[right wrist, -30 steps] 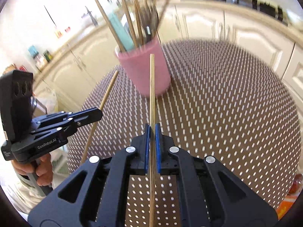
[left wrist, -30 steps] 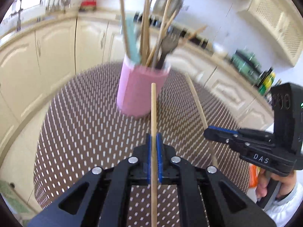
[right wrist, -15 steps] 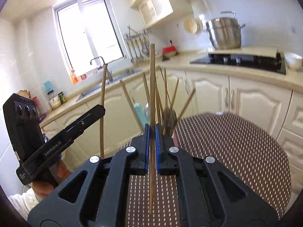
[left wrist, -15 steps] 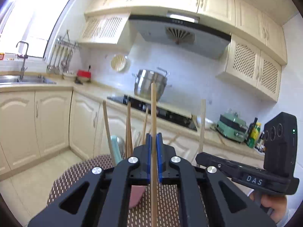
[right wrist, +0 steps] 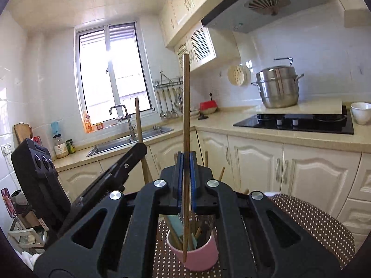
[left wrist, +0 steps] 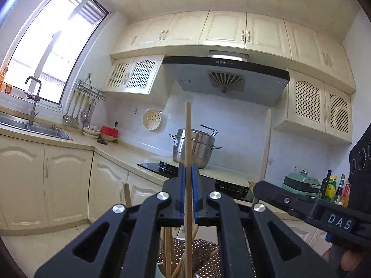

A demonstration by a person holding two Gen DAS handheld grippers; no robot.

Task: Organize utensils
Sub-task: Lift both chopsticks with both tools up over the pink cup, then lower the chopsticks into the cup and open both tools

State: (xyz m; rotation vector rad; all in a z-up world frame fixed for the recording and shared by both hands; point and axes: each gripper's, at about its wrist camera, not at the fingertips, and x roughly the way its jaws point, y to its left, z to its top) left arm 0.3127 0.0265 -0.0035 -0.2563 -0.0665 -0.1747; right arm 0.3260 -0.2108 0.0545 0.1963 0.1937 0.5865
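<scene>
My left gripper [left wrist: 188,171] is shut on a wooden chopstick [left wrist: 187,139] that stands upright between its blue pads. My right gripper [right wrist: 186,159] is shut on a second wooden chopstick [right wrist: 186,106], also upright, whose lower end hangs in front of the pink utensil cup [right wrist: 197,256]. The cup holds several chopsticks and utensils and stands on the dotted brown table [right wrist: 308,217]. The right gripper shows in the left wrist view [left wrist: 273,191] with its chopstick [left wrist: 266,143]. The left gripper shows in the right wrist view [right wrist: 136,149] with its chopstick [right wrist: 138,125]. In the left wrist view the cup is mostly hidden behind the gripper.
Kitchen counters run behind the table, with a sink [right wrist: 129,140], a black hob [right wrist: 299,121] and a steel pot [right wrist: 278,88]. Bottles [left wrist: 334,186] stand on the counter at the right. A range hood [left wrist: 227,78] hangs above.
Both grippers have tilted up from looking down at the table and cup to looking level across the kitchen, each still shut on its chopstick. The chopsticks now stand upright over the cup.
</scene>
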